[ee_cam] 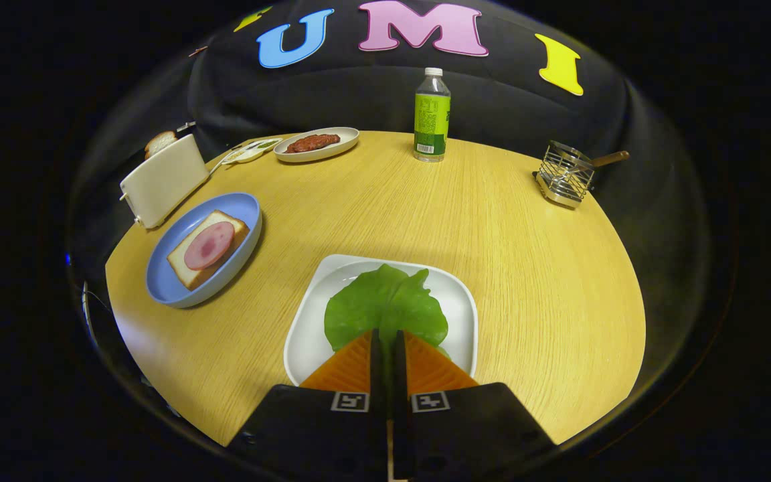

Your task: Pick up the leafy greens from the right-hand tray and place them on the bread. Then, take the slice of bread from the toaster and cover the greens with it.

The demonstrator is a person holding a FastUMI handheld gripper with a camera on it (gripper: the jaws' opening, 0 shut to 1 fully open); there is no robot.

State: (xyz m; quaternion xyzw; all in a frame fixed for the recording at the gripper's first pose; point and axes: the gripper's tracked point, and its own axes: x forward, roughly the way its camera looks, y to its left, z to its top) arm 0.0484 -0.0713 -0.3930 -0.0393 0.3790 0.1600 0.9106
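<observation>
- The leafy greens (385, 309) lie flat in the white square tray (308, 335) at lower centre, long axis running away from the fingers, near edge tucked under the fingertips.
- The hand-held gripper (385, 338) has its orange fingers nearly pressed together over that edge; whether they pinch it, I cannot tell.
- Bare worktop (533, 268) spreads right of the tray.
- At left, bread with ham (208, 248) on a blue plate (164, 288); beyond it, the toaster (161, 181) holding a slice (160, 142).

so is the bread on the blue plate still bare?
No: the bread on the blue plate has a pink meat slice on it; the greens lie on the white tray at the near-closed fingers.
</observation>
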